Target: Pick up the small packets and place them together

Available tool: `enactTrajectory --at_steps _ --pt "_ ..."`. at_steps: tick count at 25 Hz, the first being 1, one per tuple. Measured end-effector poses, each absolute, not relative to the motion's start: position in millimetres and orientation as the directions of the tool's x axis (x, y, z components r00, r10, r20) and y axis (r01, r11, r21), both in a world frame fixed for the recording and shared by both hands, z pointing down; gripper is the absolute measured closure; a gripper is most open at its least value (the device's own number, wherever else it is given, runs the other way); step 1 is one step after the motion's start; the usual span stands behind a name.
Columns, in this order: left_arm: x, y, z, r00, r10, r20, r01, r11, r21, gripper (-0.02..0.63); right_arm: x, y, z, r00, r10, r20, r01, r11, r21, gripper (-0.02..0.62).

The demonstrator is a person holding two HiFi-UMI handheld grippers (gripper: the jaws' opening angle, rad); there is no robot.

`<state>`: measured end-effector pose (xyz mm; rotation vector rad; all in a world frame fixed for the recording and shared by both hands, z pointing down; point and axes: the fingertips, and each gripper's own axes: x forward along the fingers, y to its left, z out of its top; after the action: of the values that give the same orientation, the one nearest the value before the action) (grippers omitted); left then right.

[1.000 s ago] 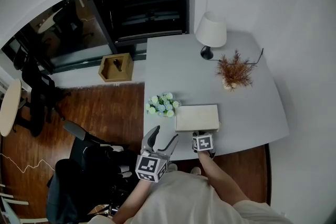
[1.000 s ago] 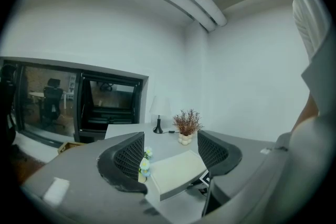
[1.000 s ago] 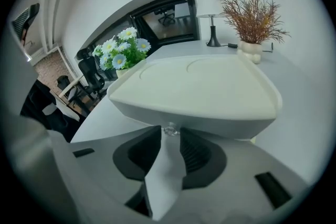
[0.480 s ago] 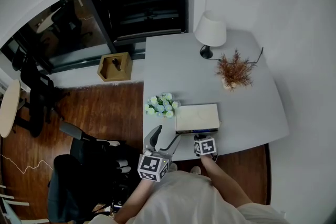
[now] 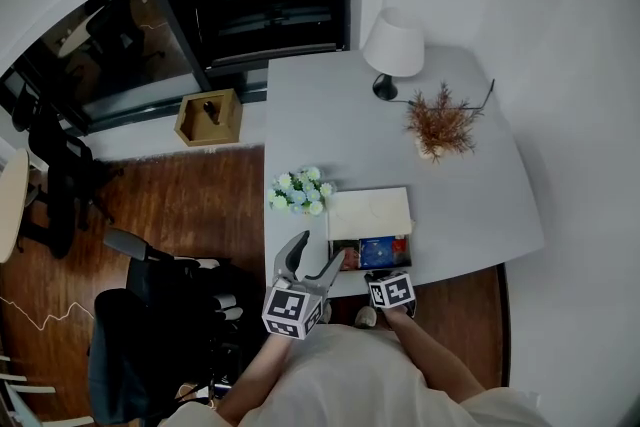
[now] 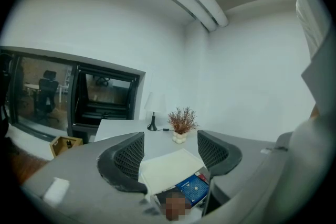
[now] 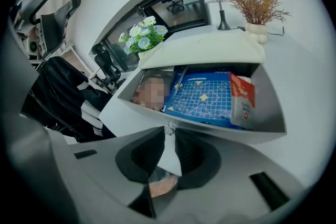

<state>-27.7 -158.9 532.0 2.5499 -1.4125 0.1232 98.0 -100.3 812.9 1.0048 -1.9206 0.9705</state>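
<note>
Head view: the drawer (image 5: 368, 270) stands out of the white box (image 5: 370, 213) at the bench's (image 5: 470, 205) near edge, small packets (image 5: 380, 251) lying inside.

Left gripper view: left tongs (image 6: 170, 140) spread wide, empty, short of the drawer.

Right gripper view: right tongs (image 7: 169, 136), which have just been closing, pinch the drawer's small knob (image 7: 169, 128).

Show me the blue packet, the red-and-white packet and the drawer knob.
blue packet (image 7: 202, 94), right gripper view, centre of its patterned top face.
red-and-white packet (image 7: 241, 92), right gripper view, its red upper part.
drawer knob (image 7: 170, 127), right gripper view, its small shiny tip.
</note>
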Motion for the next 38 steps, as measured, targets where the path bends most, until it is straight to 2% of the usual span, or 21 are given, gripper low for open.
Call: enactTrajectory --at_steps 7,13,15,17,19,23,27,29,33,34,35,38 --pt "-20 -156 534 0.539 -0.823 0.180 -0.842 -0.515 0.162 0.301 102 -75 820 -0.414 -0.255 0.874 -0.858 0.431 -0.281 0.531" --pt "-15 -153 534 0.539 -0.824 0.175 -0.841 -0.514 0.168 0.301 103 -74 822 -0.411 -0.275 0.869 -0.859 0.435 -0.269 0.526" --pt "-14 -151 533 0.538 -0.826 0.172 -0.842 -0.513 0.170 0.301 100 -71 820 -0.414 -0.277 0.867 -0.849 0.462 -0.258 0.489" --pt "-13 -149 532 0.534 -0.828 0.171 -0.845 -0.513 0.154 0.302 96 -67 815 -0.449 -0.276 0.850 -0.825 0.493 -0.276 0.413" --pt "-15 -149 529 0.524 -0.835 0.167 -0.851 -0.508 0.132 0.301 93 -65 802 -0.504 -0.294 0.812 -0.805 0.502 -0.317 0.385" --pt "-23 -148 524 0.502 -0.851 0.154 -0.864 -0.487 0.130 0.301 92 -66 751 -0.615 -0.396 0.682 -0.770 0.487 -0.412 0.382" --pt "-32 -147 522 0.483 -0.863 0.148 -0.874 -0.466 0.134 0.301 98 -84 684 -0.653 -0.553 0.517 -0.757 0.493 -0.429 0.382" --pt "-34 -147 518 0.476 -0.868 0.142 -0.878 -0.459 0.135 0.301 103 -99 644 -0.639 -0.649 0.413 -0.769 0.527 -0.363 0.382" --pt "-39 -144 501 0.464 -0.880 0.099 -0.882 -0.449 0.143 0.302 116 -128 559 -0.553 -0.808 0.203 -0.833 0.543 -0.105 0.382" --pt "-40 -144 495 0.462 -0.882 0.088 -0.883 -0.449 0.136 0.302 119 -132 539 -0.536 -0.830 0.155 -0.844 0.534 -0.060 0.365" --pt "-41 -144 489 0.461 -0.884 0.077 -0.884 -0.450 0.129 0.302 122 -136 521 -0.519 -0.848 0.108 -0.854 0.520 -0.026 0.297" --pt "-45 -141 473 0.446 -0.894 0.043 -0.892 -0.441 0.094 0.302 136 -141 471 -0.452 -0.891 -0.038 -0.892 0.453 0.001 0.201"
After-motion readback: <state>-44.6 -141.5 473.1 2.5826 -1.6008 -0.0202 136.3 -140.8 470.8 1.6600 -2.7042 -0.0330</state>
